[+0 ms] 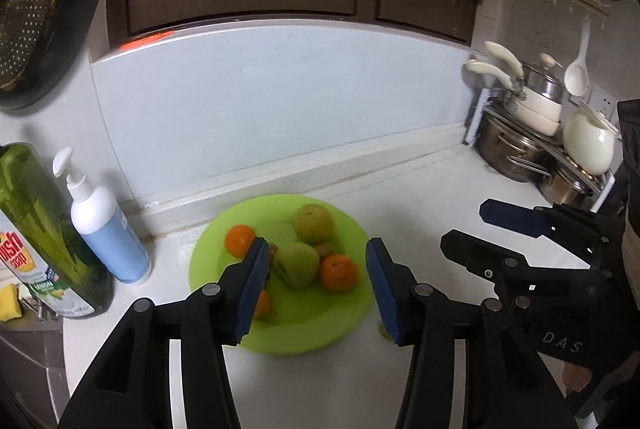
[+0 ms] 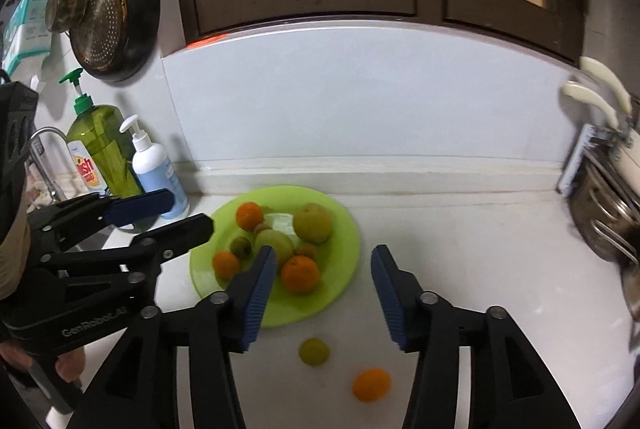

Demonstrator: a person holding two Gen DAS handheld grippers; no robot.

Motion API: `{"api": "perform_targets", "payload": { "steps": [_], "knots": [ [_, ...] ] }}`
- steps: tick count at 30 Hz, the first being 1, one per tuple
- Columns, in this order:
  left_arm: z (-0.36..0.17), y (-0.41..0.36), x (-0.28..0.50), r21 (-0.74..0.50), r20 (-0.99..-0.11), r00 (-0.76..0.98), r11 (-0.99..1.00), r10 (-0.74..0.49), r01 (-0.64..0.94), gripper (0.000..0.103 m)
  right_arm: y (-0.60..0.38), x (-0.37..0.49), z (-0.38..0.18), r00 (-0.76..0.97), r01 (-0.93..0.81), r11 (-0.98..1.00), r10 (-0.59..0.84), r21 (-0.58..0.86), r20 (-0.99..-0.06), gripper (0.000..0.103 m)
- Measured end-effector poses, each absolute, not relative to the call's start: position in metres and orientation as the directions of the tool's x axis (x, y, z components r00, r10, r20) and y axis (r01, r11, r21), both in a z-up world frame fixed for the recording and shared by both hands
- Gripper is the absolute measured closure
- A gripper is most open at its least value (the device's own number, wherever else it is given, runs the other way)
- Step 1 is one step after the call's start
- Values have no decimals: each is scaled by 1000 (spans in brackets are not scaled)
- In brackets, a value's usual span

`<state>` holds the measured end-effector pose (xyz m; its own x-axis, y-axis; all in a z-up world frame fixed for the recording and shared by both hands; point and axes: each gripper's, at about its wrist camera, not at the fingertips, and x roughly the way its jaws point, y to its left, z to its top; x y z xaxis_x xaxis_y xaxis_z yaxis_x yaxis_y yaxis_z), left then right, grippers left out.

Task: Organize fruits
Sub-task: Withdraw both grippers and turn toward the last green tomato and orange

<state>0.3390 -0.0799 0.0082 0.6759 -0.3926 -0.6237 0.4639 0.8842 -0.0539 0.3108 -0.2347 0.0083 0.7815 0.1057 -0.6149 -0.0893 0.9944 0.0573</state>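
Right wrist view: our right tool point(image 2: 324, 293) is spread and pinches nothing. Just under it, on the white bench point(image 2: 460, 249), we see a small green fruit point(image 2: 314, 351) and an orange point(image 2: 371, 384). Beyond its fingers stands the green plate point(image 2: 344, 269) with more fruits. To its left our left tool point(image 2: 188, 213) is spread too, and also empty.

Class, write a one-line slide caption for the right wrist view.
Right gripper, jaws open and empty, above a green plate of fruit; two fruits lie off it.
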Motion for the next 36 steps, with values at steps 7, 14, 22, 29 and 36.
{"api": "perform_targets", "payload": {
  "steps": [7, 14, 22, 29, 36],
  "knots": [
    [-3, -92, 314, -18, -618, 666, 855, -418, 519, 50, -250, 278, -5, 782, -49, 999, 50, 18, -621, 48],
    [-30, -105, 303, -15, -643, 605, 797, -470, 604, 50, -256, 255, -26, 767, -35, 999, 32, 8, -641, 48],
    [-63, -116, 303, 7, -694, 529, 730, -489, 683, 50, -263, 252, -57, 720, -18, 1000, 29, 24, -693, 48],
    [-88, -130, 317, -17, -732, 452, 677, -509, 735, 54, -270, 262, -85, 673, 3, 998, 43, 62, -739, 48],
    [-108, -142, 332, -52, -763, 384, 643, -519, 764, 63, -272, 270, -100, 652, 17, 998, 40, 67, -757, 49]
  ]
}}
